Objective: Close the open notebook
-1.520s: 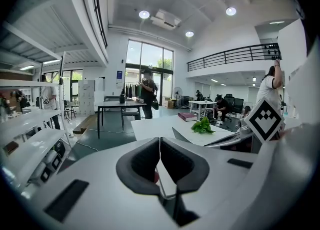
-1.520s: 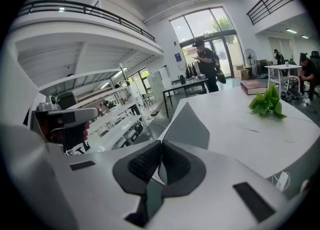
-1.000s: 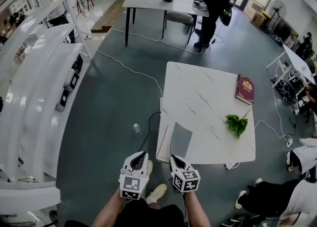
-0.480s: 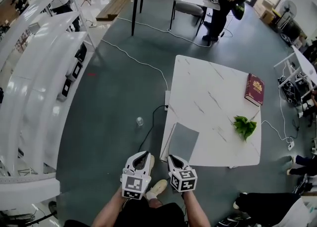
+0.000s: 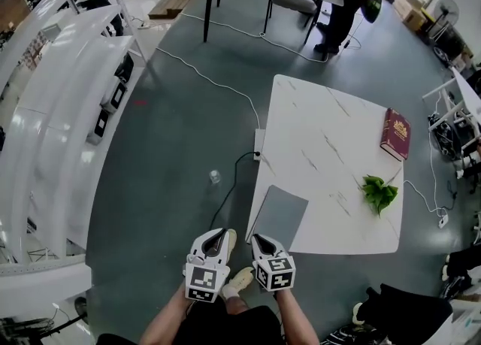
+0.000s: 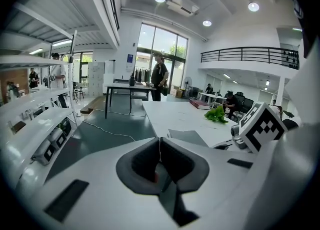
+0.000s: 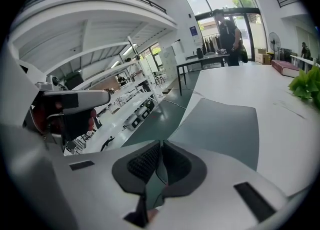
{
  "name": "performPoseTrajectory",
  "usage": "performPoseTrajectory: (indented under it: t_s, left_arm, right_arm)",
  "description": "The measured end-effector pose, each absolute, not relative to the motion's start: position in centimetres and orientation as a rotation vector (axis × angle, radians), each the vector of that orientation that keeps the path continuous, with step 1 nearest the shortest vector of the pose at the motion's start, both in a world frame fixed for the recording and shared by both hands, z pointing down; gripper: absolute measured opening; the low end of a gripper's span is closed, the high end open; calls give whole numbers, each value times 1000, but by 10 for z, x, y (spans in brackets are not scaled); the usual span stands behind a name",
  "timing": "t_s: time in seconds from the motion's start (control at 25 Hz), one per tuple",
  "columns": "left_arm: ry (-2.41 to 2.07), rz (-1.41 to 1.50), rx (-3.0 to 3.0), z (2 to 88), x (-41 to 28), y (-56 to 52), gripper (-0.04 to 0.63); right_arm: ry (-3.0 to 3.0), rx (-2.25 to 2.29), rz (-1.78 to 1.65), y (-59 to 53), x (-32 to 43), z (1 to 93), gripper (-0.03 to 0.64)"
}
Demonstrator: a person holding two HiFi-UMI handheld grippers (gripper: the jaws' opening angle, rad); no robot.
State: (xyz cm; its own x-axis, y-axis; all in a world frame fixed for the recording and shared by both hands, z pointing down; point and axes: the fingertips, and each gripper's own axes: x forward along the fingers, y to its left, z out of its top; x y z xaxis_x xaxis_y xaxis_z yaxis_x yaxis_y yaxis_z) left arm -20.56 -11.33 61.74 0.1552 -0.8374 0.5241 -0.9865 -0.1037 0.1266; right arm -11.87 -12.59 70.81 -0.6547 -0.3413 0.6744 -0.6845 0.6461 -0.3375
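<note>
The notebook [image 5: 280, 216] lies on the desk's [image 5: 323, 148] near left corner. It looks light and floppy, so I'd pinch a thin cover edge. My left fingers [image 5: 214, 242] are closed and empty. My right fingers [image 5: 263, 244] have just eased a hair apart, also empty.

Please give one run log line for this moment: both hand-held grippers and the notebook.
left hand-held gripper: shut, empty | right hand-held gripper: shut, empty | notebook: on table corner, untouched
</note>
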Motion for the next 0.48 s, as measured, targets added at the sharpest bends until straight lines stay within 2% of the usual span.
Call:
performPoseTrajectory:
  t_s: [0.48]
  left_arm:
    - [-1717,455,1962,633,-215,-118,25]
  right_arm:
    - [-2276,741,797,-124,-131,724,76]
